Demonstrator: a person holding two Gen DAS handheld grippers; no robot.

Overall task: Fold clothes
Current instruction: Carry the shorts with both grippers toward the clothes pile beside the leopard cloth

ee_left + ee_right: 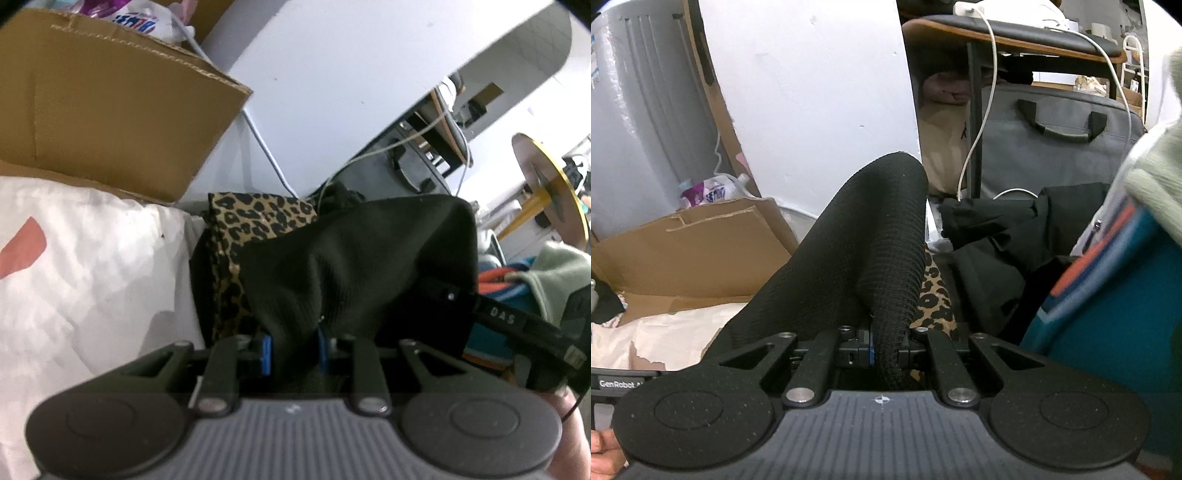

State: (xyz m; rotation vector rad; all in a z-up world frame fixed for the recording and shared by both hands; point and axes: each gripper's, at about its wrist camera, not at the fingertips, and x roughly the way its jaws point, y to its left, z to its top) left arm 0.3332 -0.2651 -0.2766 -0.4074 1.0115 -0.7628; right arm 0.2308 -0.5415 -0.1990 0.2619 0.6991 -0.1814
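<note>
A white bedsheet (85, 266) with a pink patch spreads left of the fingers; a cardboard box (110, 107) rests on it, leopard-print cloth (255, 221) just ahead.

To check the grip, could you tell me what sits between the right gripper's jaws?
A fold of the black ribbed garment, pinched in the right gripper, seen in the right wrist view.

Cardboard box (110, 110) seen upper left, open, w/ a plastic bag (147, 18) inside. White cable (266, 147) is draped beside it along the white wall (332, 74). Grey bag (1060, 147) w/ handles is stood under a desk (1015, 35). Gold-rimmed round table (550, 184) noted far right, blurred.
</note>
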